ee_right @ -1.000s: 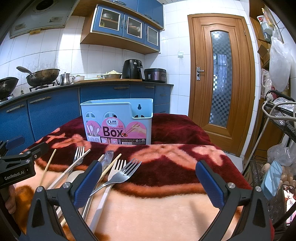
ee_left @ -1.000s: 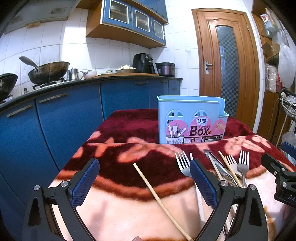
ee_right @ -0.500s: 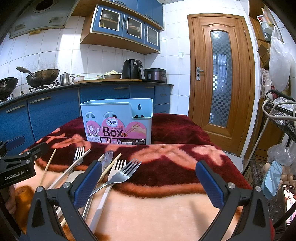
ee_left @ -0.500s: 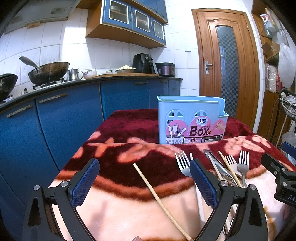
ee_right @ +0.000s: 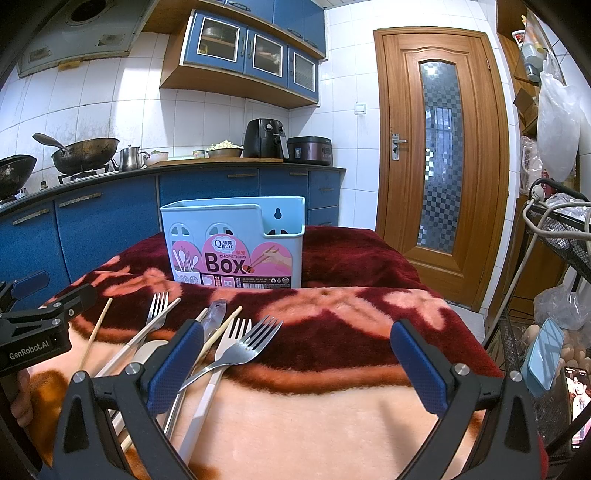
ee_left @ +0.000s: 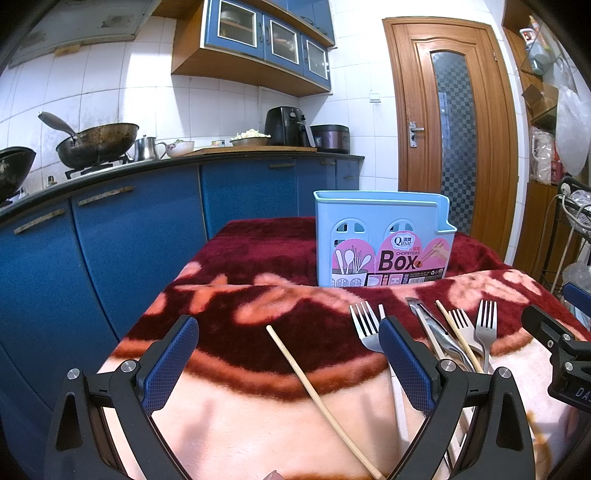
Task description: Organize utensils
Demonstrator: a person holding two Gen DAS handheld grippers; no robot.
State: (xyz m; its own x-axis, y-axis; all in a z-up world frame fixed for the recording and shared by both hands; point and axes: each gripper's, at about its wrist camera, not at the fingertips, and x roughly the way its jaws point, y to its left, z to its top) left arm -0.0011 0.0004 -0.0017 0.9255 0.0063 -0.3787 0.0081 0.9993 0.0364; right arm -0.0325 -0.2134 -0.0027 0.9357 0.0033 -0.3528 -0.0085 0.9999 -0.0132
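You are holding both the left gripper (ee_left: 288, 360) and right gripper (ee_right: 297, 356) spread wide and empty over a light, stiff, slippery chopstick (ee_left: 317, 398), best pinched mid-shaft, the forks (ee_right: 236, 347) lying beyond, the blue box (ee_right: 236, 243) waiting farthest.

I looked out on a small kitchen with white tiled walls (ee_left: 110, 92) and blue wall cabinets (ee_left: 269, 37) with glass fronts. Blue base cupboards (ee_left: 136, 236) ran along the left under a dark counter (ee_left: 221, 155) — on it I saw a wok (ee_left: 98, 144), a metal kettle (ee_left: 146, 148), a black air fryer (ee_left: 286, 127) and a rice cooker (ee_left: 330, 138). A wooden door (ee_right: 436, 162) with a patterned glass pane stood shut on the right. A range hood (ee_right: 81, 33) hung upper left. The desk wore a red-and-peach fleece blanket (ee_right: 369, 306) — brightly lit.
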